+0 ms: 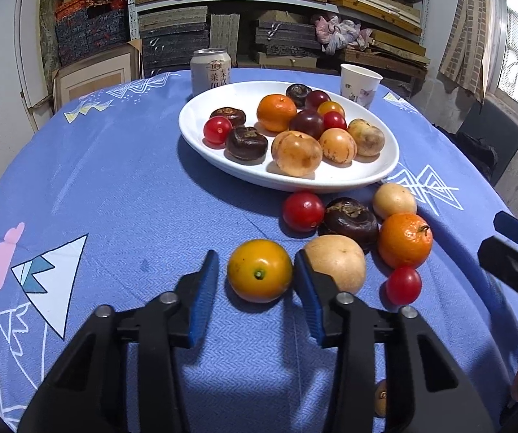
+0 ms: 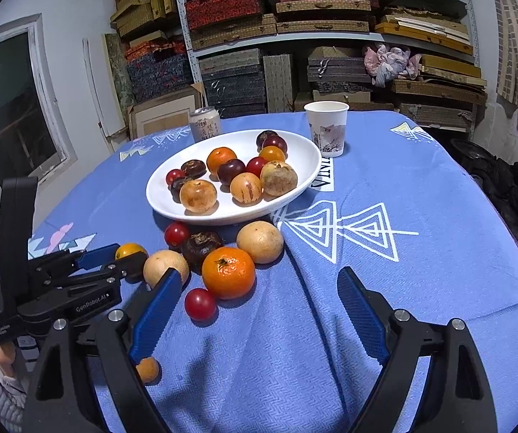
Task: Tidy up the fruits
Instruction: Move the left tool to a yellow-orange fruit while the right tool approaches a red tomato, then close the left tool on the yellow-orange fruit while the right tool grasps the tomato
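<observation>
A white plate [image 1: 201,115] holds several fruits; it also shows in the right wrist view [image 2: 306,158]. Loose fruits lie on the blue cloth in front of it. My left gripper [image 1: 257,263] is open with its jaws on either side of a yellow-orange fruit [image 1: 259,270], gaps showing on both sides. A pale round fruit [image 1: 338,261] touches the right finger's outer side. A mandarin [image 1: 405,240], a dark water chestnut [image 1: 351,218] and red tomatoes [image 1: 303,211] lie nearby. My right gripper [image 2: 259,281] is open and empty, near the mandarin [image 2: 228,271] and a tomato [image 2: 200,304].
A drink can [image 1: 211,70] and a paper cup [image 1: 360,83] stand behind the plate. A small orange fruit [image 2: 148,368] lies near the table's front edge. Shelves of boxes fill the back wall. My left gripper shows in the right wrist view [image 2: 114,256].
</observation>
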`<state>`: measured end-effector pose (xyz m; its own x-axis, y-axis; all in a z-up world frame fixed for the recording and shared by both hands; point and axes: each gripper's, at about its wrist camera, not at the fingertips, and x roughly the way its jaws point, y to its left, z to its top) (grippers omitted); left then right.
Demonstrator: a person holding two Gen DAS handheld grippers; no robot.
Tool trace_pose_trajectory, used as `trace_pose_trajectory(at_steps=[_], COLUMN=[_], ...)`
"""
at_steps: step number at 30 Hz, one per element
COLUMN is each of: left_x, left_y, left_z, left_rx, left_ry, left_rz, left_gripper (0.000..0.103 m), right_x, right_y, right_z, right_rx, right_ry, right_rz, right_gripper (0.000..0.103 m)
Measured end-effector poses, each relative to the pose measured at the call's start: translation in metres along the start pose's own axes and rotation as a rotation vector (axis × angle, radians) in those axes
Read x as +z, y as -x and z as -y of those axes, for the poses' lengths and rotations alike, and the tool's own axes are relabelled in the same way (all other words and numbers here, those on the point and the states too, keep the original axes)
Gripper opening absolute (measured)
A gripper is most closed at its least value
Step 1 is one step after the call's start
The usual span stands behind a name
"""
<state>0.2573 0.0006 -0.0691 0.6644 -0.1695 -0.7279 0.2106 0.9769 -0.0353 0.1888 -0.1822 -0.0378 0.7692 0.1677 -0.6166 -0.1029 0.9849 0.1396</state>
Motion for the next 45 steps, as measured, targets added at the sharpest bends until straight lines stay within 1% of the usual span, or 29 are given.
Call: trace_pose_trajectory(at_steps=[3,6,7,10,12,13,14,18,22,23,29,37,41,45], left_x=[-0.002,-0.003,-0.003,-0.001,-0.001,-0.001,-0.001,-0.002,-0.002,-0.001,-0.002,-0.002,-0.002,-0.003], left_y=[0.002,0.007,0.009,0.010,0.009,0.008,0.008,0.005,0.005,0.005,0.004,0.004,0.004,0.002], left_z=[0.001,-0.002,-0.006,-0.016,-0.019,-0.019,-0.019,-0.015,-0.016,-0.015,-0.013,-0.012,-0.013,-0.013], left_rx=[0.030,0.079,0.096,0.111,0.114,0.115,0.116,0.119,0.118,0.118,0.119,0.120,0.118,0.110], left_ry=[-0.014,-0.014,-0.004,0.035,0.047,0.046,0.043,0.025,0.025,0.024,0.017,0.015,0.017,0.025], left_rz=[0.004,0.015,0.022,0.027,0.021,0.018,0.014,0.006,0.004,0.005,0.003,0.002,-0.001,-0.008], left_gripper=[0.037,0.037,0.037,0.037,0.037,0.037,0.037,0.037,0.037,0.037,0.038,0.038,0.038,0.038], right_x=[-0.003,-0.007,-0.008,-0.014,-0.019,-0.021,-0.022,-0.021,-0.022,-0.022,-0.022,-0.018,-0.017,-0.017], right_y=[-0.005,-0.008,-0.008,-0.011,-0.013,-0.015,-0.017,-0.022,-0.030,-0.031,-0.036,-0.044,-0.048,-0.049], right_z=[-0.003,-0.008,-0.009,-0.021,-0.031,-0.035,-0.038,-0.033,-0.033,-0.034,-0.038,-0.042,-0.039,-0.037], right_rx=[-0.006,-0.004,-0.002,0.002,-0.005,0.002,0.011,0.036,0.068,0.077,0.103,0.108,0.115,0.119], right_ry=[0.017,0.037,0.045,0.092,0.138,0.158,0.165,0.130,0.107,0.106,0.092,0.089,0.067,0.054], right_rz=[-0.021,-0.036,-0.038,-0.050,-0.052,-0.066,-0.079,-0.111,-0.151,-0.158,-0.175,-0.189,-0.207,-0.207], right_gripper=[0.089,0.089,0.089,0.088,0.076,0.067,0.060,0.053,0.041,0.039,0.039,0.038,0.034,0.031])
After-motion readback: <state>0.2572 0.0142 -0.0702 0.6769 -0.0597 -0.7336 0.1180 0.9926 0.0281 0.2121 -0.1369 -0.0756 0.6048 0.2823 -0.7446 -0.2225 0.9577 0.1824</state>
